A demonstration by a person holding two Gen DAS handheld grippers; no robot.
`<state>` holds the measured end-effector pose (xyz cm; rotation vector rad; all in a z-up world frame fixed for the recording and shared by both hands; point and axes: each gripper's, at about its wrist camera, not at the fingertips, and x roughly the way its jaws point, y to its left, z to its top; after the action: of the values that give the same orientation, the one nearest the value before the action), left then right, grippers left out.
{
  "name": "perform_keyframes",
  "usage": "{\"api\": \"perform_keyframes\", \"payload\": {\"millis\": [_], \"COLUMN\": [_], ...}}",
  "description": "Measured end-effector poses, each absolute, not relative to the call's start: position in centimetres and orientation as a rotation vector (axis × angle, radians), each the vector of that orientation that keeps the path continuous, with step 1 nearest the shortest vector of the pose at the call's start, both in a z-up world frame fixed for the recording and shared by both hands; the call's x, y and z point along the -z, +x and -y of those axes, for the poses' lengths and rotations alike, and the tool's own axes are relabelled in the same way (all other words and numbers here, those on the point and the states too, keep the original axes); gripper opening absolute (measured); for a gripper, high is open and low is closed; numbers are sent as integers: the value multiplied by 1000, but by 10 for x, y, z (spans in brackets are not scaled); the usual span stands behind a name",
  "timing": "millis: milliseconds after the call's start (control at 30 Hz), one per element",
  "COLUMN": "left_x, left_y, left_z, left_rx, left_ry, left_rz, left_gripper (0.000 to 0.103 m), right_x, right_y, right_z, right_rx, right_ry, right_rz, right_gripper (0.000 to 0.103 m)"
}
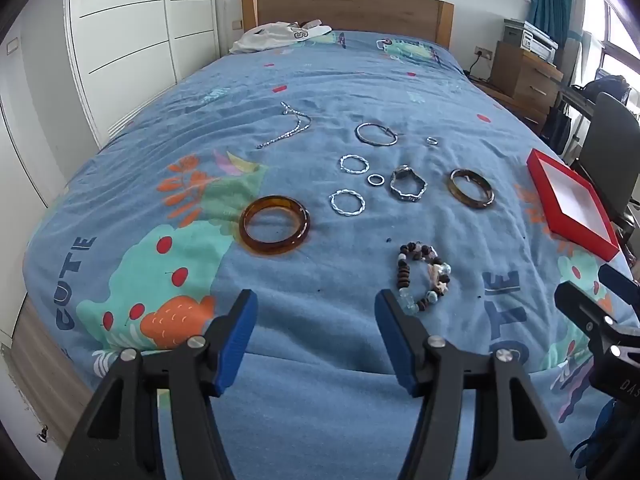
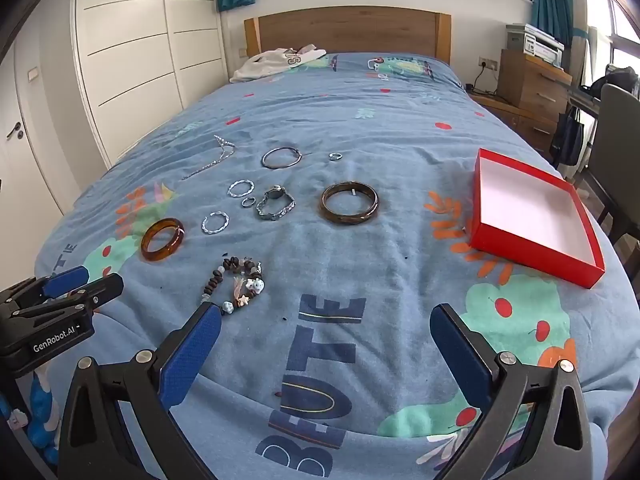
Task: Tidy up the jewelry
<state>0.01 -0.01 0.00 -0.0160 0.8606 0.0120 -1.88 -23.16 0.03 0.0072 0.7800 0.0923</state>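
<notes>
With both the left tongs (image 1: 316,308) and right tongs (image 2: 326,322) spread wide and empty low in the frame, the beaded bracelet (image 2: 236,284) near them could snag the soft blanket (image 2: 360,128) before reaching the red box (image 2: 536,256) at right.

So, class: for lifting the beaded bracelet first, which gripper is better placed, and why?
Probably left. The beaded bracelet lies just beyond the left gripper, beside its right fingertip. The right gripper, also open, sits nearer the red box.
</notes>
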Motion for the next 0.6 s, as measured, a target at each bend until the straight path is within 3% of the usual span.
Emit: {"api": "perform_keyframes", "payload": {"millis": [600], "left_x": [3], "left_y": [2], "left_z": [2], "left_rx": [16], "left_ry": [-24], "left_rz": [-880], "left_gripper": [59], "right_x": [3], "right_y": [-15], "right_z": [231], "right_rx": [-80], "right_ry": [8], "right_rz": [-803], "right_gripper": [102]}}
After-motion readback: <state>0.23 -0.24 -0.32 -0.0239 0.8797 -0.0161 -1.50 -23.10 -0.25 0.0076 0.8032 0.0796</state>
